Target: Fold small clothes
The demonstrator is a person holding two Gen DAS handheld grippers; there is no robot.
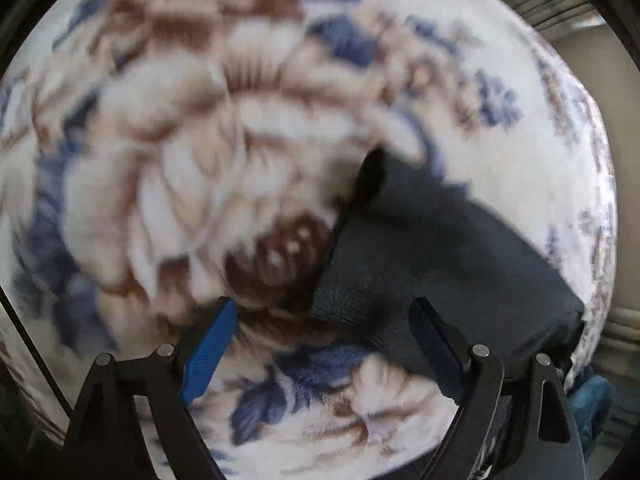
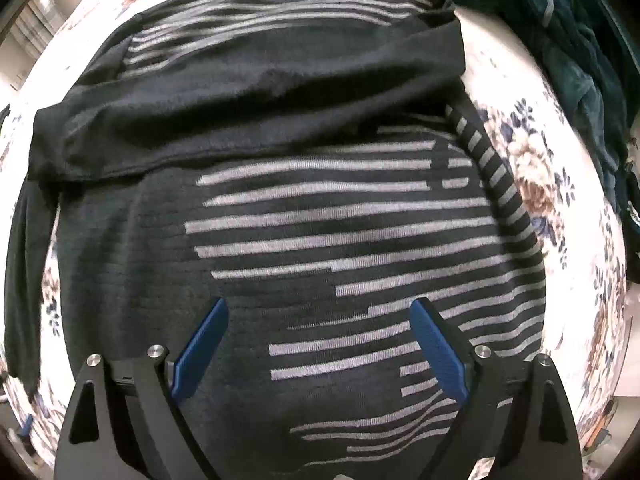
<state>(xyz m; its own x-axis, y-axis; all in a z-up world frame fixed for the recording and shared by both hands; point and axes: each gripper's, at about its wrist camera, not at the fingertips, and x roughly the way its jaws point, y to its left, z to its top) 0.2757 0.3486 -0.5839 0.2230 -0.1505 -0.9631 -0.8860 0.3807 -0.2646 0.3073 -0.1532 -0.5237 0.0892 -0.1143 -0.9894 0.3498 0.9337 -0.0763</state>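
A dark sweater with grey stripes (image 2: 320, 232) lies flat on a floral bedspread (image 2: 532, 168), collar at the top. One sleeve (image 2: 240, 120) is folded across its chest. My right gripper (image 2: 320, 316) is open and empty, hovering above the sweater's lower half. My left gripper (image 1: 324, 312) is open and empty above the floral bedspread (image 1: 200, 140). A dark part of the sweater (image 1: 440, 264) lies under its right finger (image 1: 436, 340). The left wrist view is blurred.
A pile of dark teal clothes (image 2: 580, 60) lies at the upper right in the right wrist view. A dark garment (image 2: 24, 280) hangs at the left edge. The bed's edge and beige floor (image 1: 592, 80) show at the right in the left wrist view.
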